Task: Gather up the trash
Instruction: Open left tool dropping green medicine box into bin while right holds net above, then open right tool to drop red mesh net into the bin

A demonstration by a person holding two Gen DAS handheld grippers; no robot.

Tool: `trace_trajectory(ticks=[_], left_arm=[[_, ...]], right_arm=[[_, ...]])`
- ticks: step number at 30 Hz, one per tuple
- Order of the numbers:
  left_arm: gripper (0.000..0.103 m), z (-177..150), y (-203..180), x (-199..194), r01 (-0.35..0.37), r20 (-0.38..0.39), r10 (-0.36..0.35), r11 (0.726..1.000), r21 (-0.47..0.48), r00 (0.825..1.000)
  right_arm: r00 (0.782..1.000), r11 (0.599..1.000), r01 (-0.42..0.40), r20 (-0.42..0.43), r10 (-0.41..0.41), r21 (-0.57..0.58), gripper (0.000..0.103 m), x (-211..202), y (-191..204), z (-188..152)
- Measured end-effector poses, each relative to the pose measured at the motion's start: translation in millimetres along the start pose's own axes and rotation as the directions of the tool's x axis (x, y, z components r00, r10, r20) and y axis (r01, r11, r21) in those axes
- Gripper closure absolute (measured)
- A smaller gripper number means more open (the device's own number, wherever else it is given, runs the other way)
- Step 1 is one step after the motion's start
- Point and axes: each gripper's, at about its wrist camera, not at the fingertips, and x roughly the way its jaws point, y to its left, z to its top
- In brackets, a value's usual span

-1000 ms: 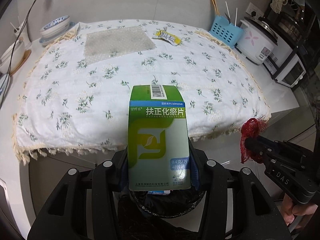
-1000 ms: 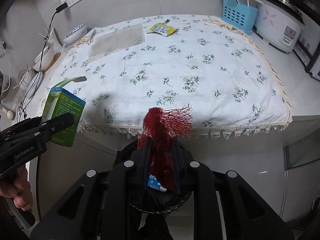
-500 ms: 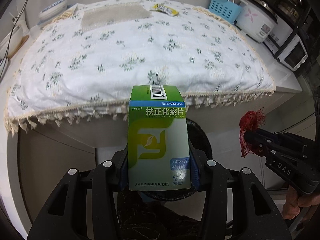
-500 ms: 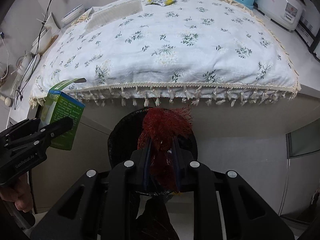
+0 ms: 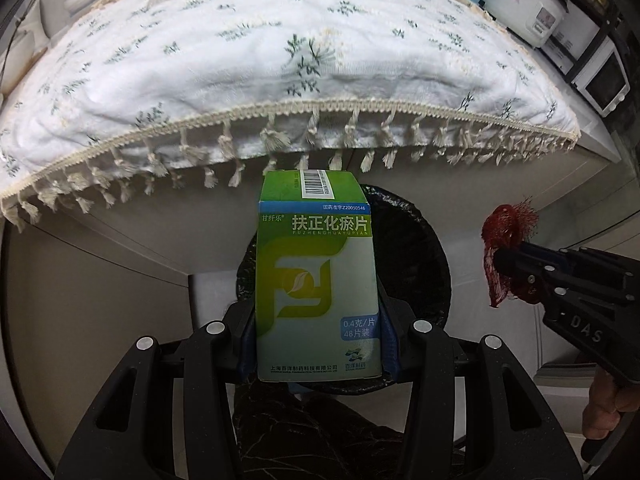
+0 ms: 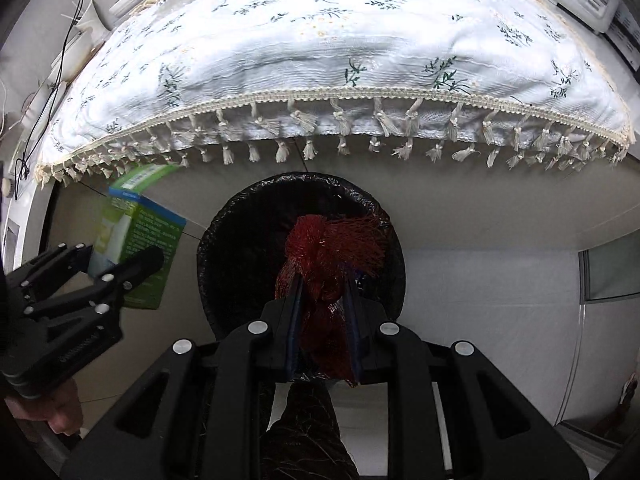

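On the left, the medicine box [image 5: 316,280] is held upright between the closed fingers of the left gripper [image 5: 318,344], its flat sides clamped so that it cannot slip. It is carried below the fringed front edge of the tablecloth [image 5: 280,64] and above the black-lined trash bin [image 5: 416,248], presumably for dropping. To the right, the red mesh net [image 6: 324,264] is pinched by the right gripper [image 6: 322,300], whose fingers are nearly shut, the bunched net filling the narrow gap. It is held over the bin's mouth [image 6: 240,216]. Release of both items seems to be what remains.
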Motion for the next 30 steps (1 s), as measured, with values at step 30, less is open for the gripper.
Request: trace_trajectory(ticks=[30], left_arm=[[0.024, 20.2, -10.6, 48.9, -0.007, -0.031, 0.007, 1.0, 0.021, 1.0]], right_arm=[[0.998, 1.0, 0.024, -0.063, -0.023, 0.017, 0.085, 25.9, -21.3, 5.1]])
